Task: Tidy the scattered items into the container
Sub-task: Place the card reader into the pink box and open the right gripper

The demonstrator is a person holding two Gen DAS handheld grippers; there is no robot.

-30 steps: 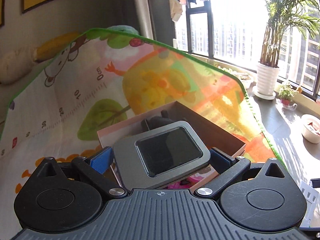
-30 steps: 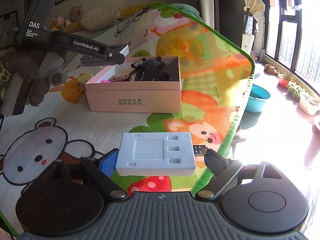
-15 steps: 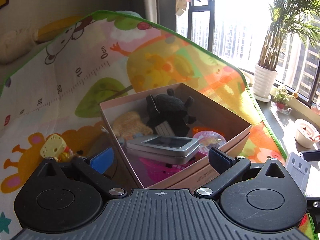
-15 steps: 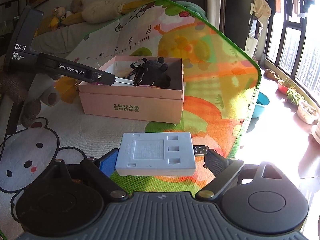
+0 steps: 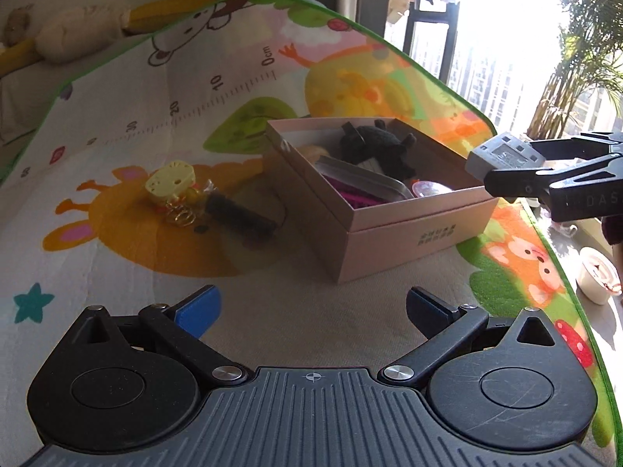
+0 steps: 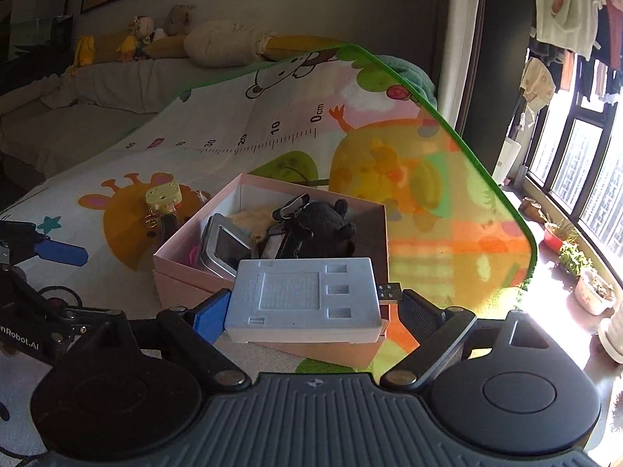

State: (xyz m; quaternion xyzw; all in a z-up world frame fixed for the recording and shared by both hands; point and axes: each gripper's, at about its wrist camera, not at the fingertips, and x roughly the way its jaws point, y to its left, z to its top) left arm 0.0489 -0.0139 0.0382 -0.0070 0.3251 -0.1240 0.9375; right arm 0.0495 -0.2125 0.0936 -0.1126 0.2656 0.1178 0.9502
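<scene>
On the play mat [image 6: 447,241], right gripper [image 6: 307,307] apparently clamps grey device [image 6: 303,299].

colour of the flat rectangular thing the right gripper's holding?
Pale blue-grey plastic flat box, with a black USB plug at one end; clearest in the right wrist view.

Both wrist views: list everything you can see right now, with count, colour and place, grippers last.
box: one, pink, on the play mat
metal tin: one, silver, inside box
plush toy: one, black, inside box
cheese-shaped toy: one, yellow, on mat left of box
dark cylinder: one, black, on mat between cheese toy and box
plastic case: one, pale grey with USB plug, in the right gripper's jaws, near the box
stuffed toys: several, on the sofa behind
potted plants: several, by window
left gripper: open, empty
right gripper: closed on plastic case
</scene>
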